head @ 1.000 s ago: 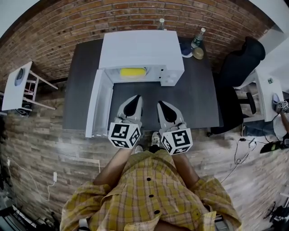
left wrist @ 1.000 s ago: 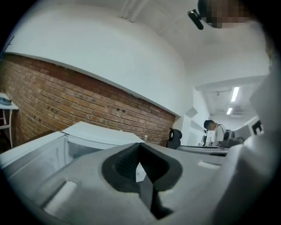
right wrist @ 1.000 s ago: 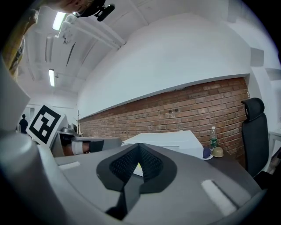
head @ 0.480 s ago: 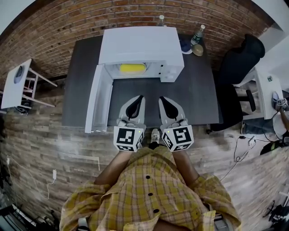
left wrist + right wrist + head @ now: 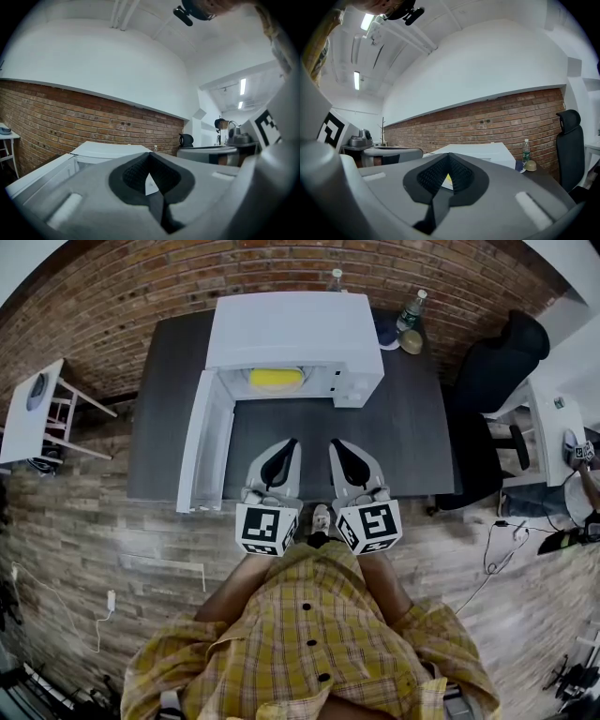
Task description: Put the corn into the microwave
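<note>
The white microwave [image 5: 291, 329] stands at the back of the dark table [image 5: 403, 432], its door [image 5: 202, 451] swung wide open to the left. The yellow corn [image 5: 275, 379] lies inside the cavity. My left gripper [image 5: 286, 448] and right gripper [image 5: 339, 448] hover side by side over the table's near half, pointing level at the microwave, well short of it. Both are shut with nothing between the jaws. In the left gripper view the shut left gripper [image 5: 149, 157] frames the microwave [image 5: 108, 150]. Through the shut right gripper [image 5: 449, 158] a sliver of the corn [image 5: 448, 178] shows.
A plastic bottle [image 5: 410, 315] and a small round beige thing [image 5: 410, 348] stand at the table's back right corner. A black office chair [image 5: 497, 371] sits right of the table, a small white side table [image 5: 33, 418] to its left. A brick wall lies behind.
My left gripper has drawn back a little toward the person and rolled straighter, now level with the right one. The right gripper has stayed put. The corn has not moved.
</note>
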The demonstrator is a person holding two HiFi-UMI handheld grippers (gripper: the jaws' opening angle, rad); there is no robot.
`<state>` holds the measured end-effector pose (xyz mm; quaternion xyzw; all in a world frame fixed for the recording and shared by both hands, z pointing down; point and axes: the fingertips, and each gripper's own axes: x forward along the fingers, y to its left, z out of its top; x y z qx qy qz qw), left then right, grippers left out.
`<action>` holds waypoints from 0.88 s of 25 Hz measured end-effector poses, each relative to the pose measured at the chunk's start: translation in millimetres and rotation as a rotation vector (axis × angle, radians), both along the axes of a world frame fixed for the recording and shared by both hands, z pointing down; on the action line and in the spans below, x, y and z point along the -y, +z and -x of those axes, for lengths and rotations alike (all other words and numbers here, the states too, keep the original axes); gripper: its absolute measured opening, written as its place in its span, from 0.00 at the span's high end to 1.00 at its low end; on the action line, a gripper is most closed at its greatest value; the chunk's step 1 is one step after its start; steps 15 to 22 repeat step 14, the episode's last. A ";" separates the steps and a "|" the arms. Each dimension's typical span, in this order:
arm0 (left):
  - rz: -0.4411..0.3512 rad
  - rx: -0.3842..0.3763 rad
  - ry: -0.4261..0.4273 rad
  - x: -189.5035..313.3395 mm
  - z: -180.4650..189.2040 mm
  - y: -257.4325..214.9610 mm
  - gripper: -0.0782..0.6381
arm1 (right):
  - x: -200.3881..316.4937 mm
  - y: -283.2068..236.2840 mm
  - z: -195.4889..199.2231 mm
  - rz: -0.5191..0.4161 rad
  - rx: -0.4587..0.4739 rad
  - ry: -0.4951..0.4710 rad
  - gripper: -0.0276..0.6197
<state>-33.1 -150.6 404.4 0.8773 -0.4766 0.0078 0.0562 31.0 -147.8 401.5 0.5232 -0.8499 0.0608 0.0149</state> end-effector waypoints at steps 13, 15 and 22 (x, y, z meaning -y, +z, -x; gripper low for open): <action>-0.002 0.030 0.021 -5.6 -2.9 1.8 0.89 | -5.0 -0.8 0.0 -0.006 0.000 -0.002 0.95; -0.002 0.032 0.020 -5.5 -3.0 1.8 0.89 | -5.0 -1.1 -0.6 -0.007 0.001 -0.002 0.95; -0.002 0.032 0.020 -5.5 -3.0 1.8 0.89 | -5.0 -1.1 -0.6 -0.007 0.001 -0.002 0.95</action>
